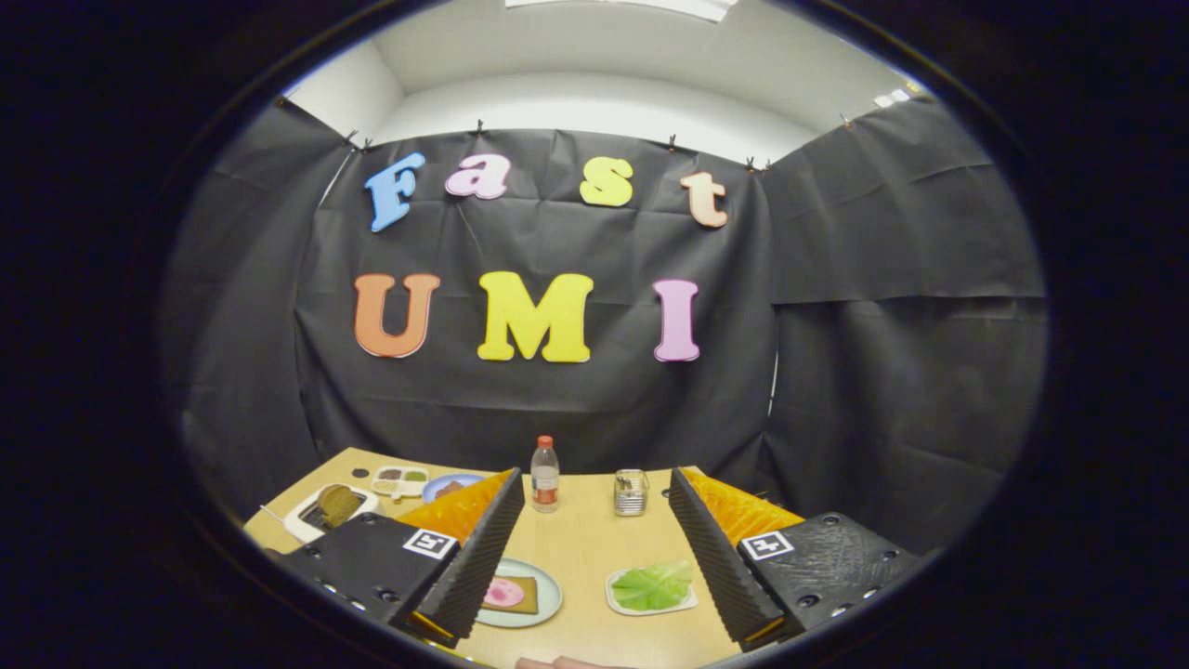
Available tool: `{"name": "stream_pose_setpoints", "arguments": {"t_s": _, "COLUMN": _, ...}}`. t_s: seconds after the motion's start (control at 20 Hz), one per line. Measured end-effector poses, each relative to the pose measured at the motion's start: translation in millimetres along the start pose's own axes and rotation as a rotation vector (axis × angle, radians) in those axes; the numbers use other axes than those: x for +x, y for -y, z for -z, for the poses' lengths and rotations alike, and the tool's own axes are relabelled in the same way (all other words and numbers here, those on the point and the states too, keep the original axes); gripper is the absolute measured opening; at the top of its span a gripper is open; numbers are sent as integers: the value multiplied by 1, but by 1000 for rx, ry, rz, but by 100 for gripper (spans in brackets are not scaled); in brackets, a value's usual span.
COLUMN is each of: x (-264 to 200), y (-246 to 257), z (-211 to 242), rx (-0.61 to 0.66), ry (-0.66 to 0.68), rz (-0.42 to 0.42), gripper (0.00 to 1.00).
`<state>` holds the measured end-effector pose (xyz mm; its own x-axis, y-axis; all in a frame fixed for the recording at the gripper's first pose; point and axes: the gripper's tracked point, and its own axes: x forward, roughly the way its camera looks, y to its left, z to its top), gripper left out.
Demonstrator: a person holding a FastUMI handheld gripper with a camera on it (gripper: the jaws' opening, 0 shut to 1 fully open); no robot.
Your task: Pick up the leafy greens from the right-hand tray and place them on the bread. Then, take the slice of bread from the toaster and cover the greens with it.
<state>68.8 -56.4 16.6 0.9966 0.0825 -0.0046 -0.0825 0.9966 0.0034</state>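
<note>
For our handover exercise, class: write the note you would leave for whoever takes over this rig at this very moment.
Gripper: fingers wide open, holding nothing, above the table.
Leafy greens lie on the white tray, between the fingers, nearer the right one.
Bread with a pink slice sits on the blue plate beside the left finger.
Toaster, a slice standing in it, is beyond the left finger.
Done: nothing yet.
Left: move greens onto bread, then cover with the toaster slice.

Black ribbed tool (594, 557), orange-backed fingers (483, 548)

Hand-held gripper (594, 557), fingers spread wide (holding nothing)
</note>
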Motion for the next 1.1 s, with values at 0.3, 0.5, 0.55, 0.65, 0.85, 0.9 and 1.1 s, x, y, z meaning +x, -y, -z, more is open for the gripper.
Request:
{"name": "stream_pose_setpoints", "arguments": {"t_s": 0.3, "x": 5, "y": 5, "z": -12, "rx": -26, "ry": 28, "rz": 9, "gripper": 95}}
{"name": "stream_pose_setpoints", "arguments": {"t_s": 0.5, "x": 28, "y": 21, "z": -2, "rx": -6, "ry": 9, "rz": -40, "gripper": 95}}
{"name": "stream_pose_setpoints", "arguments": {"t_s": 0.55, "x": 37, "y": 29, "z": 3, "rx": -17, "ry": -1, "rz": -49, "gripper": 95}}
{"name": "stream_pose_setpoints", "arguments": {"t_s": 0.65, "x": 60, "y": 48, "z": 15, "rx": -36, "ry": -20, "rz": -64, "gripper": 95}}
{"name": "stream_pose_setpoints", "arguments": {"t_s": 0.85, "x": 109, "y": 89, "z": 63, "rx": -65, "ry": -113, "rz": -91, "gripper": 95}}
{"name": "stream_pose_setpoints", "arguments": {"t_s": 0.9, "x": 122, "y": 97, "z": 77, "rx": -68, "ry": -140, "rz": -99, "gripper": 95}}
{"name": "stream_pose_setpoints", "arguments": {"t_s": 1.1, "x": 171, "y": 130, "z": 147, "rx": -100, "ry": -271, "rz": -102, "gripper": 95}}
